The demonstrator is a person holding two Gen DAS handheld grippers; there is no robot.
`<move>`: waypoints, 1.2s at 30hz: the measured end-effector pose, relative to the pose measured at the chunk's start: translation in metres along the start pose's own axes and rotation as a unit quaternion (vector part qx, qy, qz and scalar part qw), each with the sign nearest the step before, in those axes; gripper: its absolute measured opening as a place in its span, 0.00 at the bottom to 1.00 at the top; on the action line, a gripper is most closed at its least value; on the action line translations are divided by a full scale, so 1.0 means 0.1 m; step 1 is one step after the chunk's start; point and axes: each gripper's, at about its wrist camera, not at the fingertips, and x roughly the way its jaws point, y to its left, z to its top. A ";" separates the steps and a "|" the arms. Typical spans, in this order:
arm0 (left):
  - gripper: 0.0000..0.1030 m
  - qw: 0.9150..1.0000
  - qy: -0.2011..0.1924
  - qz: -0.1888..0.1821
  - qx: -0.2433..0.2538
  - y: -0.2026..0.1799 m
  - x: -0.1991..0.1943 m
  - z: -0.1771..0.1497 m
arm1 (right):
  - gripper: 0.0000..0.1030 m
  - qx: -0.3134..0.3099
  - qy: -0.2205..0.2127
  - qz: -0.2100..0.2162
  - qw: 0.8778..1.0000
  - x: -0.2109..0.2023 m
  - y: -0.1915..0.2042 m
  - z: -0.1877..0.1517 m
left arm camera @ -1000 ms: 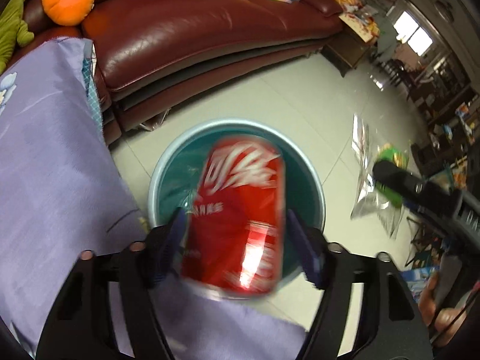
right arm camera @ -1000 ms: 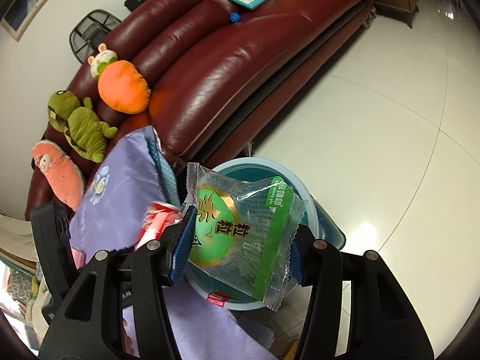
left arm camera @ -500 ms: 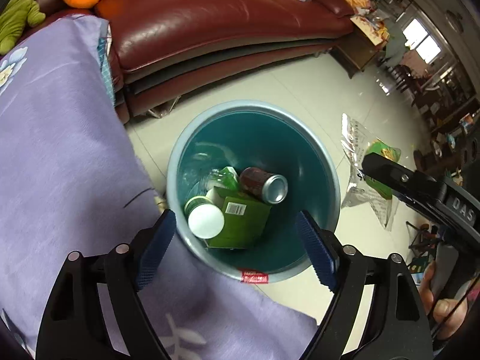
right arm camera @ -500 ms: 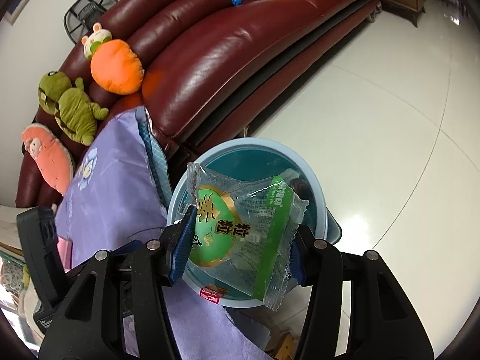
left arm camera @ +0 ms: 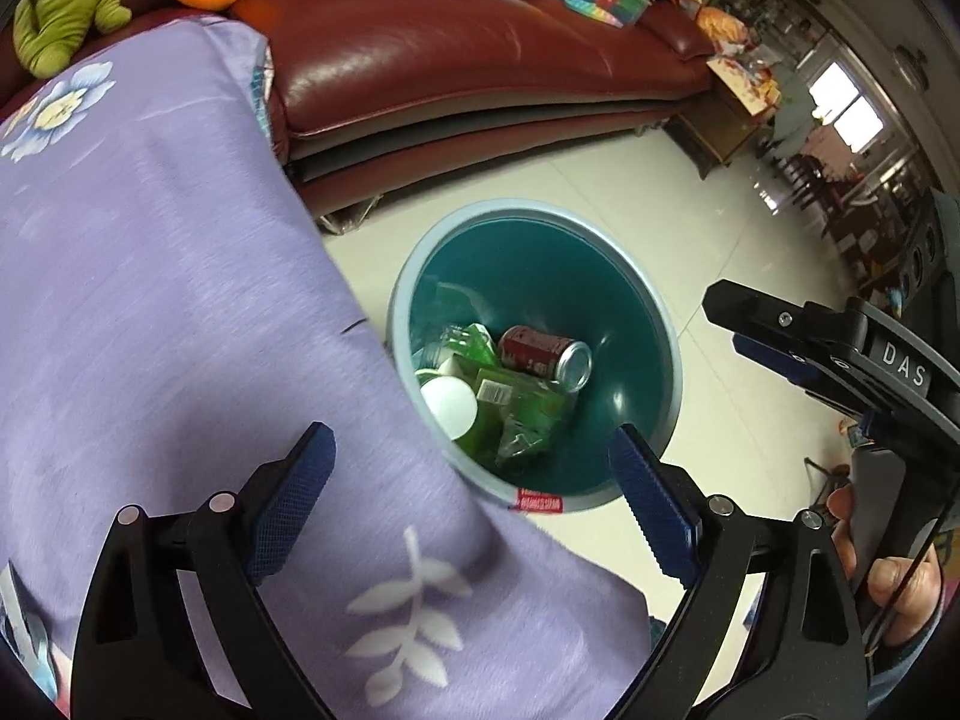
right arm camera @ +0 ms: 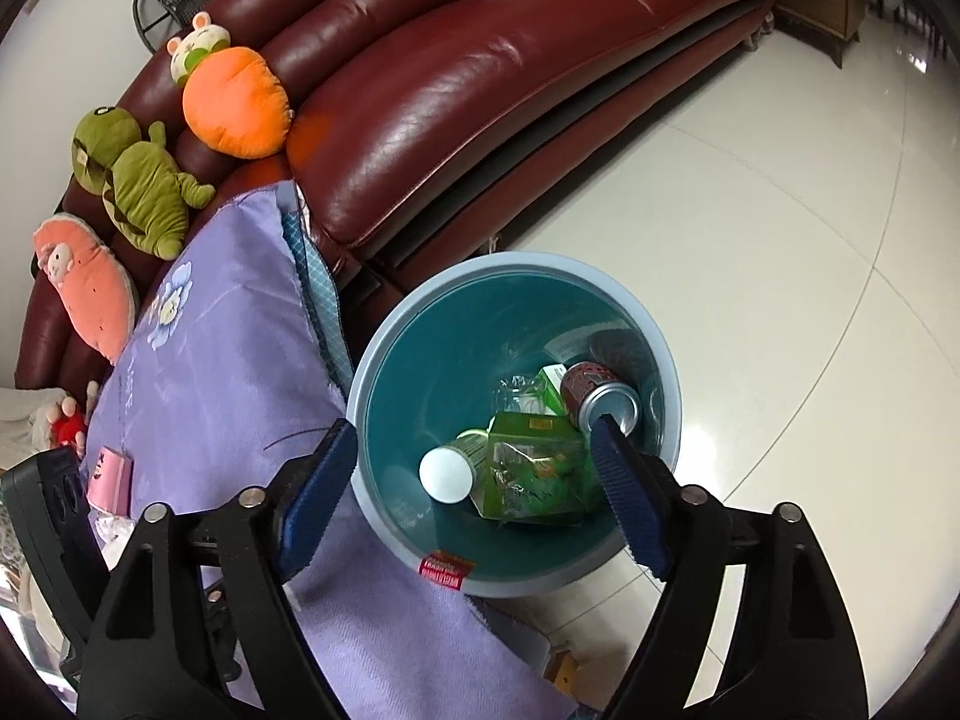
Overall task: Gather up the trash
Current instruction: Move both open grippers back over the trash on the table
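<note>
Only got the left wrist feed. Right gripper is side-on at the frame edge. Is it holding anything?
Observer: No. In the right wrist view the right gripper has its jaws open with nothing between them, and it looks down into the round blue plastic bin.
Operator: Anything on the purple floral cloth that I can't see?
Observer: Yes, a small pink box lies on the purple floral cloth near its left side. I cannot tell whether it is trash.
</note>
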 end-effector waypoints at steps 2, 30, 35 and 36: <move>0.90 1.000 -0.005 0.000 -0.003 0.05 -0.09 -0.06 | 0.75 -0.006 0.004 -0.005 1.000 -0.03 0.07 -0.04; 0.92 0.983 -0.128 0.088 -0.094 1.47 -2.15 -1.43 | 0.80 -0.201 0.054 0.052 0.977 -0.34 2.13 -1.13; 0.92 0.977 -0.139 0.132 -0.096 1.85 -2.55 -1.77 | 0.80 -0.247 0.063 0.050 0.966 -0.35 2.52 -1.38; 0.92 0.975 -0.139 0.140 -0.099 1.91 -2.61 -1.85 | 0.80 -0.252 0.067 0.051 0.964 -0.34 2.58 -1.43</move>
